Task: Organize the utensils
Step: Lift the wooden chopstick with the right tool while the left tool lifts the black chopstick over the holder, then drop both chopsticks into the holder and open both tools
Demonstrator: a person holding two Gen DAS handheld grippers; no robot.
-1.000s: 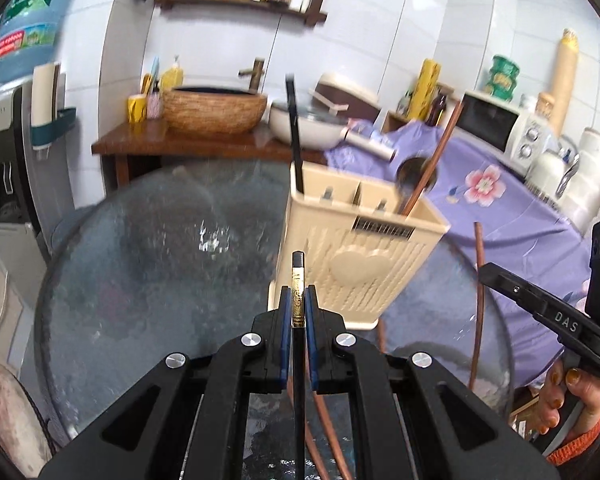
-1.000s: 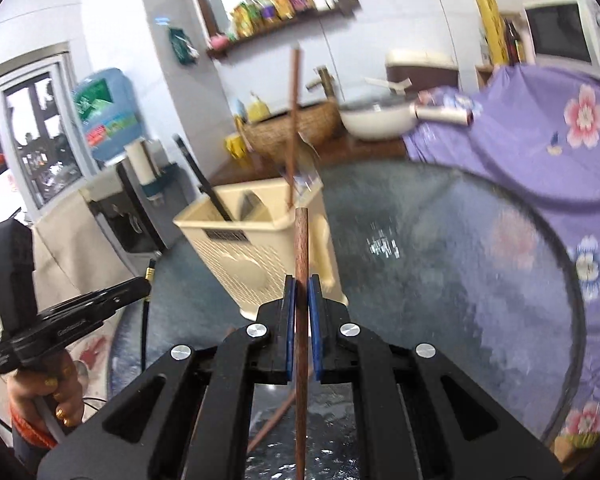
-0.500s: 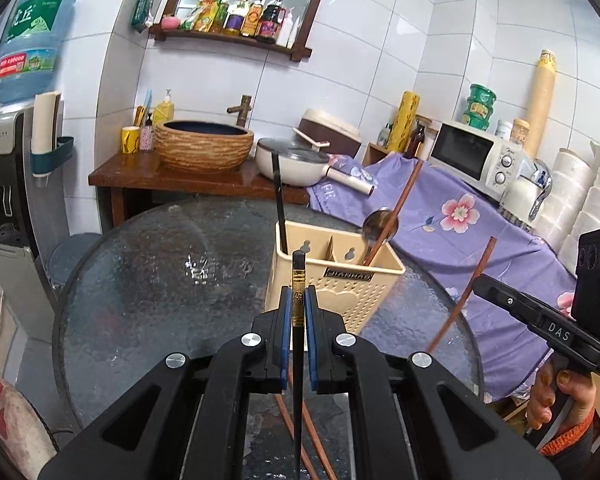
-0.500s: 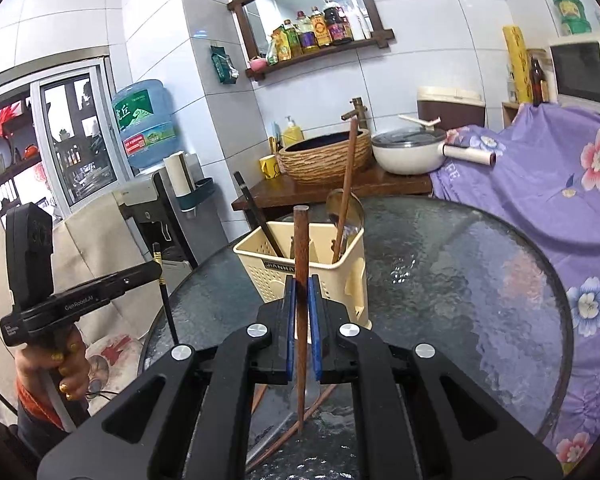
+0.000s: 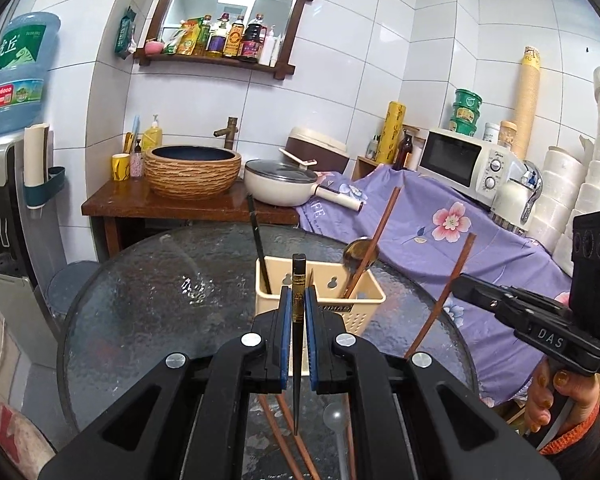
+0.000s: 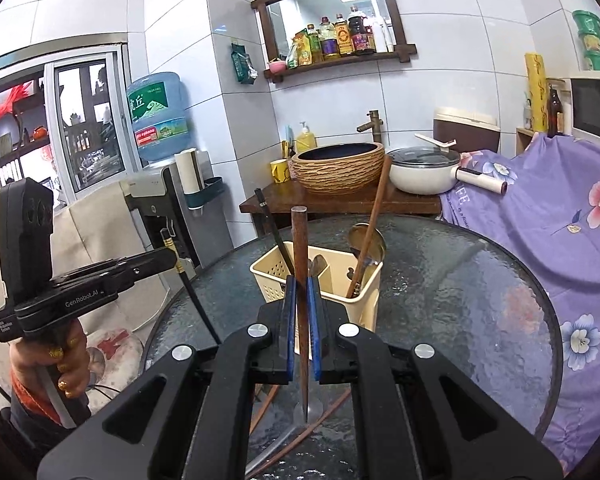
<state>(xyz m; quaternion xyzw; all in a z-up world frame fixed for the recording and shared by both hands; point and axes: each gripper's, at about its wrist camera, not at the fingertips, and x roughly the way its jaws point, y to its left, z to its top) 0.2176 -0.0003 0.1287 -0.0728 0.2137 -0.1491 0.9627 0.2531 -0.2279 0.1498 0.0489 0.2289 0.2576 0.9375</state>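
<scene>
Cream plastic slotted utensil caddy [image 5: 320, 296] stands on the round textured glass table [image 5: 148, 300], holding a black chopstick [image 5: 257, 236], a brown chopstick and a metal spoon [image 5: 360, 254]. More brown chopsticks [image 5: 284, 432] lie on the glass nearer. The left gripper [image 5: 299, 312] is clamped on a black gold-banded chopstick [image 5: 299, 280]; the right gripper [image 6: 301, 308] is clamped on a reddish-brown wooden chopstick [image 6: 300, 248].
</scene>
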